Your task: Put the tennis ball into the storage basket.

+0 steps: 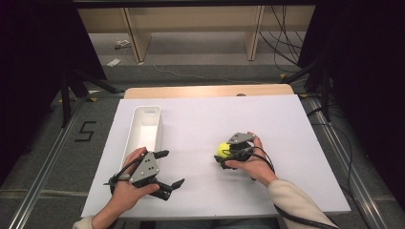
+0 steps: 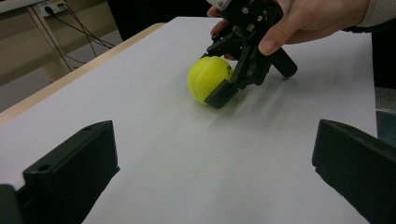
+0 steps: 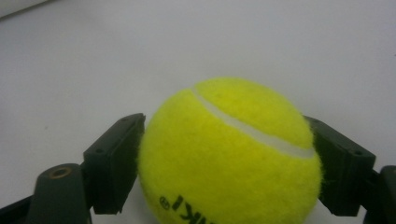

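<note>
A yellow tennis ball point(image 1: 222, 150) rests on the white table sheet point(image 1: 200, 129), right of centre. My right gripper point(image 1: 223, 155) is shut on it, one black jaw pressed against each side, as the right gripper view shows around the ball point(image 3: 229, 154). My left gripper point(image 1: 172, 168) is near the front left of the sheet, open, with nothing between its jaws. In the left gripper view the ball point(image 2: 208, 78) lies ahead, held by the other gripper in a hand point(image 2: 299, 18).
A long white bin point(image 1: 135, 125) stands lengthwise at the left of the sheet, just beyond my left hand. A wooden table edge point(image 1: 205, 90) runs along the back. Black stands and cables flank the table.
</note>
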Demonstrator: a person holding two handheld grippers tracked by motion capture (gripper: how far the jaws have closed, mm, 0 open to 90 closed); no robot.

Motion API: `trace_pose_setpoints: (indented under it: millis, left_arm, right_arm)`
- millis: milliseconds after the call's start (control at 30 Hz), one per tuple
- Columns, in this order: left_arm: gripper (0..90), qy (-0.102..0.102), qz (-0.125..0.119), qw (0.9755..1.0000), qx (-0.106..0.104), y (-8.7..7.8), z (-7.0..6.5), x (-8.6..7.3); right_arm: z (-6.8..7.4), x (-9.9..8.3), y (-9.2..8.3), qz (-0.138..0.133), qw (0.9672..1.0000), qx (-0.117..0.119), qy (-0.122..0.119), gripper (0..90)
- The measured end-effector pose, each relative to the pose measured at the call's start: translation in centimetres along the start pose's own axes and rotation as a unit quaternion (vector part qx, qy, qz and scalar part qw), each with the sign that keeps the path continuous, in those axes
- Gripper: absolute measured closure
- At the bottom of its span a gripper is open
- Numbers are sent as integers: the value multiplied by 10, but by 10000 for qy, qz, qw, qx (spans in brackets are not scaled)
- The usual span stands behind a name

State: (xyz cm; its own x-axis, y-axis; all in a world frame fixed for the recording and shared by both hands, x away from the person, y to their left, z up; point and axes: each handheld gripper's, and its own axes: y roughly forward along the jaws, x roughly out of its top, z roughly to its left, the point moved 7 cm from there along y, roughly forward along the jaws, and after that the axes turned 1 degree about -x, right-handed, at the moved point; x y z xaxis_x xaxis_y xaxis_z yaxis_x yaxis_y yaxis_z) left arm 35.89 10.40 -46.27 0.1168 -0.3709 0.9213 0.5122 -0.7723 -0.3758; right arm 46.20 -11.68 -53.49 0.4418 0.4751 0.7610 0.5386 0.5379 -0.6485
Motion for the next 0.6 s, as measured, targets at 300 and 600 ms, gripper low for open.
trace_pose_setpoints:
  millis: [300, 600]
  left_arm:
    - [0, 4, 9, 10000, 15, 0, 0, 0]
    - [0, 7, 15, 10000, 18, 0, 0, 0]
  right_arm:
    - [0, 1, 0, -6, 9999, -95, -67, 253]
    - [2, 3, -2, 12, 10000, -35, -70, 256]
